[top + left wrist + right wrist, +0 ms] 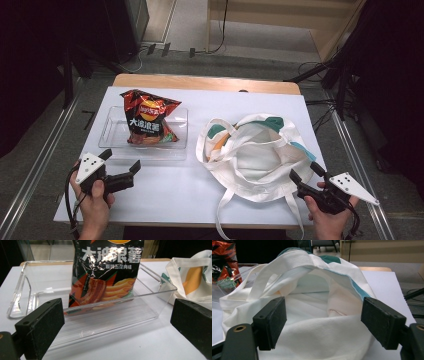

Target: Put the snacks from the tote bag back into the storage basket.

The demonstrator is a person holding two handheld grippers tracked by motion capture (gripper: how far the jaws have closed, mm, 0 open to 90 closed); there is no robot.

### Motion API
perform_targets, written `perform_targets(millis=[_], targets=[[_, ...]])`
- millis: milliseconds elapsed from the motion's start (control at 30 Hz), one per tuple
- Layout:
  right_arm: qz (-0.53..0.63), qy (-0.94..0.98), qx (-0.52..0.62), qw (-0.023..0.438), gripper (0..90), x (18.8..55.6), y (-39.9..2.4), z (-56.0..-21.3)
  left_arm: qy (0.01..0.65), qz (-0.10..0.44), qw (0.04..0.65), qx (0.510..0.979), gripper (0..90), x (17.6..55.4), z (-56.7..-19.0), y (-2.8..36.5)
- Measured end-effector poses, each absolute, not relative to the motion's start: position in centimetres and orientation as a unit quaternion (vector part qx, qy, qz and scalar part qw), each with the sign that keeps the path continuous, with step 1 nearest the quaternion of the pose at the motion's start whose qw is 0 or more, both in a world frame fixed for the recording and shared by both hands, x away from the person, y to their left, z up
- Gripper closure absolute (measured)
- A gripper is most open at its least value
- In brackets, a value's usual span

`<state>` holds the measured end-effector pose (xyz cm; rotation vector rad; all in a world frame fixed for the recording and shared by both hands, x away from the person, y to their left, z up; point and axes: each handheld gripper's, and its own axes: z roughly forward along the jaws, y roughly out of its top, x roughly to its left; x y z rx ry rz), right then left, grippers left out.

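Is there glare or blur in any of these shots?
Left gripper view: white glints on the chip bag and clear tray, near jaws soft. Right gripper view: tote bag evenly lit, background hazy. High view: bright table, dark corners.

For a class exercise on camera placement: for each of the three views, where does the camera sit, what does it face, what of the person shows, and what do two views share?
High view: above the person's side, looking forward and down on the table; forearms, hands, left gripper and right gripper show.
Left gripper view: on the left gripper, facing the chip bag in the clear tray; its open jaws show.
Right gripper view: on the right gripper, facing the tote; its open jaws show.
Shared: both gripper views show chip bag, tray and tote.
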<state>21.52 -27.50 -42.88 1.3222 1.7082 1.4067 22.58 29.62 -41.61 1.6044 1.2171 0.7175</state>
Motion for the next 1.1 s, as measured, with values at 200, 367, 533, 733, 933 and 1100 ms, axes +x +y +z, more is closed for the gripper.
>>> perform_targets(millis=[200, 367, 533, 733, 933, 1100], targets=[[0.53, 0.628, 0.493, 0.286, 20.4, 21.2, -29.1, -42.9, 0.498, 0.3, 0.47, 0.664, 0.0, 22.2, -42.2, 30.5], [0.536, 0.613, 0.5, 0.294, 20.1, 20.8, -30.3, -42.9, 0.5, 0.298, 0.472, 0.662, 0.0, 22.1, -42.5, 31.5], [0.531, 0.605, 0.512, 0.299, 19.3, 20.9, -31.3, -43.2, 0.504, 0.295, 0.469, 0.662, 0.0, 22.3, -42.9, 32.0], [0.532, 0.598, 0.521, 0.297, 18.1, 21.0, -32.2, -43.6, 0.515, 0.297, 0.465, 0.656, 0.0, 22.4, -43.2, 32.7], [0.531, 0.593, 0.532, 0.289, 17.0, 21.3, -32.6, -44.4, 0.522, 0.291, 0.467, 0.652, 0.0, 22.6, -43.6, 33.1], [0.533, 0.59, 0.536, 0.284, 16.5, 21.5, -33.0, -44.8, 0.518, 0.291, 0.462, 0.658, 0.0, 22.6, -43.7, 32.6]])
